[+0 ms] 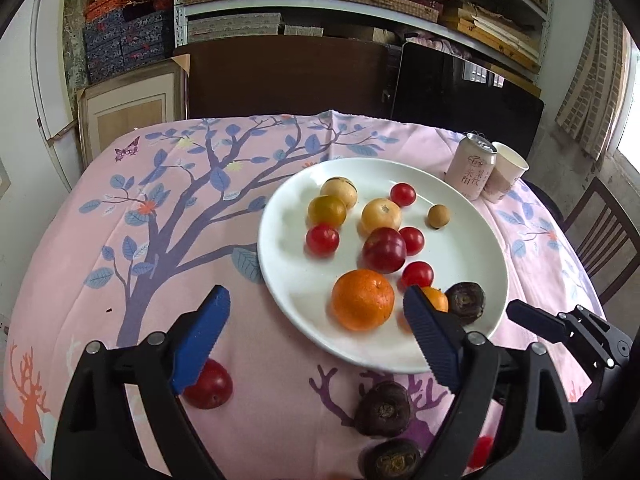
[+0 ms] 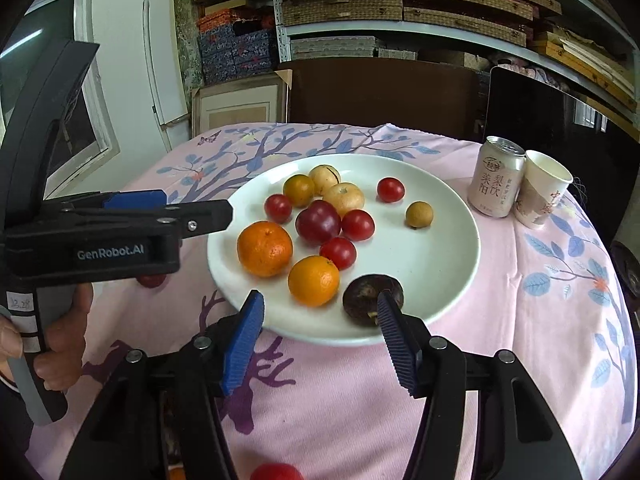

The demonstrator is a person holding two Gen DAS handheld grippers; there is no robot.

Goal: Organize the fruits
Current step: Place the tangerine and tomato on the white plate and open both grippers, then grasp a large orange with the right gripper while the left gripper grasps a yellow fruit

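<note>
I am working in a storeroom lined with shelves of woven boxes, at a table under a pink cloth (image 1: pixel 168 248) printed with a blue-leaved tree and deer. The white plate (image 1: pixel 476 240) is my landmark: nearly all the fruit sits on it, so I judge the gathering is well along. On the plate lie a large mandarin (image 1: pixel 362 299), a smaller mandarin (image 2: pixel 313 281) beside it, a dark red plum (image 1: pixel 384 250), several cherry tomatoes (image 1: pixel 322 239), pale yellow round fruits (image 1: pixel 381 214), a small brown longan-like fruit (image 1: pixel 438 216) and a dark water chestnut (image 2: pixel 366 294) at the plate's near rim. Off the plate, on the cloth just in front of its near edge, wait another red plum (image 1: pixel 210 386) and two more dark chestnuts (image 1: pixel 383 409); these look like the leftovers. Beyond the plate's far right rim stand a drink can (image 1: pixel 471 168) and a paper cup (image 1: pixel 505 174), touching each other, kept out of the way. My left gripper (image 1: pixel 316 308) hangs with its jaws spread wide and empty, straddling the plate's near-left rim, probably ready for the loose plum below it. My right gripper (image 2: pixel 320 312) is likewise spread and empty at the plate's near rim, one finger in front of the chestnut there, which suggests that fruit's spot on the plate is settled.
</note>
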